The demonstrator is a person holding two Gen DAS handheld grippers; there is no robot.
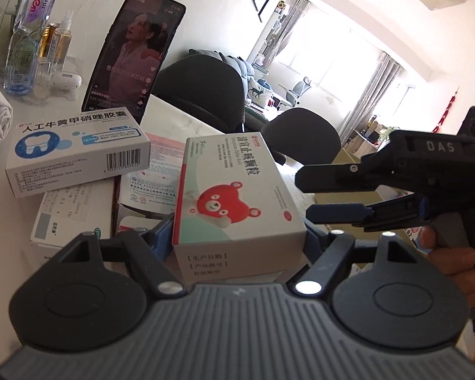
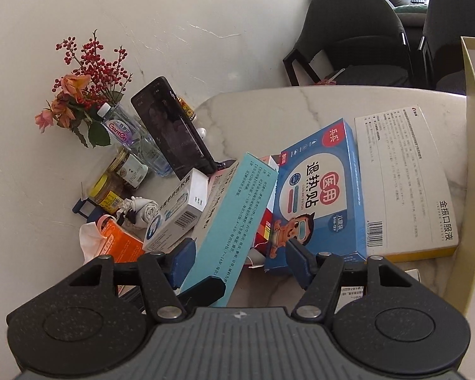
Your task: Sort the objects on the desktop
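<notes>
bear box (image 1: 237, 196) — left gripper (image 1: 237, 231) clamped

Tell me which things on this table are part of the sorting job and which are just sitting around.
Part of the job:
- red bear box, clamped in the left gripper
- tooth box
- blue cooling-patch box
- white and yellow box
- right gripper, open

Just sitting around:
- phone
- water bottle
- flowers
- jars
- chairs
</notes>
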